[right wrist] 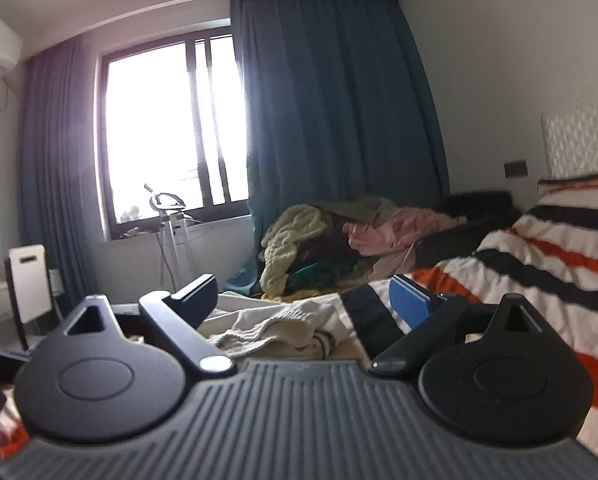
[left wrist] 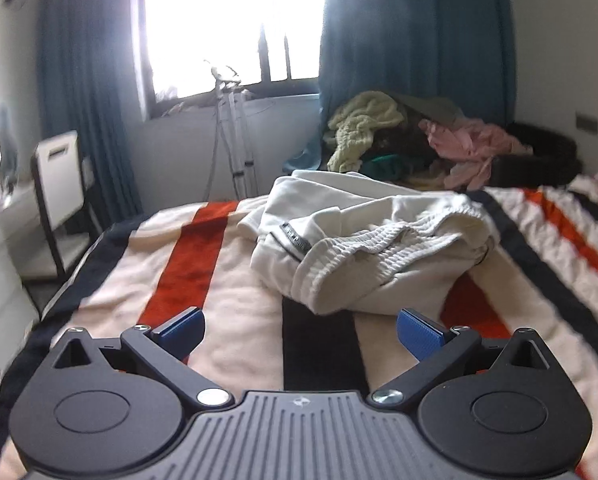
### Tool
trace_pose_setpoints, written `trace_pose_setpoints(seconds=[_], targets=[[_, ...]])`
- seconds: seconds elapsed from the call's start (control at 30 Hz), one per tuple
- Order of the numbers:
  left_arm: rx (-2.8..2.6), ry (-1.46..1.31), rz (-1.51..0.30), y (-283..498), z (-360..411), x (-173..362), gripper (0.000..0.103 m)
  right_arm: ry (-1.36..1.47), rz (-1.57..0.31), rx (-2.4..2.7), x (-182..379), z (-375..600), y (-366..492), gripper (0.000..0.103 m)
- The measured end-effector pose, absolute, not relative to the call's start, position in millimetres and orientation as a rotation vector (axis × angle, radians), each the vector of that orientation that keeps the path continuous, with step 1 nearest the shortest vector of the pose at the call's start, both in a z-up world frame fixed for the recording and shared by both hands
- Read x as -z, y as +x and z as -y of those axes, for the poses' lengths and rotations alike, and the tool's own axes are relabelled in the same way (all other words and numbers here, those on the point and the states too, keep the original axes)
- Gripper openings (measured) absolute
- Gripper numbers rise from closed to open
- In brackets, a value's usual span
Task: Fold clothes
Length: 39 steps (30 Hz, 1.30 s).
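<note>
Cream garment [left wrist: 363, 240] lies crumpled on the striped blanket [left wrist: 219, 280], just ahead of both spread, empty jaws.

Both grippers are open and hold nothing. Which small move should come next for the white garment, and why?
Probably move the left gripper forward to the near edge of the crumpled white garment and close on it. The garment lies bunched on the striped blanket, just ahead of the open fingers, and it must be spread before folding.
</note>
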<state>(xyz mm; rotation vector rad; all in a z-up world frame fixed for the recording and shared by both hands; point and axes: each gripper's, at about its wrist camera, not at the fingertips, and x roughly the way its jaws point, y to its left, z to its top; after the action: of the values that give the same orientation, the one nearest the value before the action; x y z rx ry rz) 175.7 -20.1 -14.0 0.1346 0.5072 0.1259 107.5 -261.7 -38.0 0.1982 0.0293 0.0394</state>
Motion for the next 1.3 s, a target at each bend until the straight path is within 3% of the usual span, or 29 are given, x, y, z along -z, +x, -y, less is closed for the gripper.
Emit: trace_pose_setpoints(seconds=[0.17,0.47,0.53,0.57,0.6,0.7,0.77,1.07,1.3], targets=[[-0.147,0.297,-0.471,237,30,63,0.103,0.258,-0.17,-0.066,74,259,140,0.094],[-0.234,0.354,-0.453,340,11,111,0.103,0.242,-0.289,-0.053,127,238,188,0.094],[-0.231,0.355,-0.42,351,6,114,0.09,0.239,-0.291,-0.082,133,237,190,0.094],[-0.203,0.335,-0.394,353,1,109,0.076,0.249,-0.286,-0.104,135,236,192,0.094],[-0.176,0.305,-0.361,351,-5,103,0.069,0.259,-0.28,-0.127,137,235,194,0.094],[-0.143,0.231,-0.286,343,-18,81,0.022,0.287,-0.264,-0.195,143,232,198,0.094],[-0.121,0.219,-0.248,319,-19,66,0.012,0.275,-0.243,-0.217,143,228,197,0.094],[-0.001,0.219,-0.092,186,-16,7,0.009,0.202,-0.151,-0.223,126,220,166,0.094],[0.09,0.226,-0.079,95,-14,-8,0.009,0.041,-0.265,-0.153,115,187,133,0.094]])
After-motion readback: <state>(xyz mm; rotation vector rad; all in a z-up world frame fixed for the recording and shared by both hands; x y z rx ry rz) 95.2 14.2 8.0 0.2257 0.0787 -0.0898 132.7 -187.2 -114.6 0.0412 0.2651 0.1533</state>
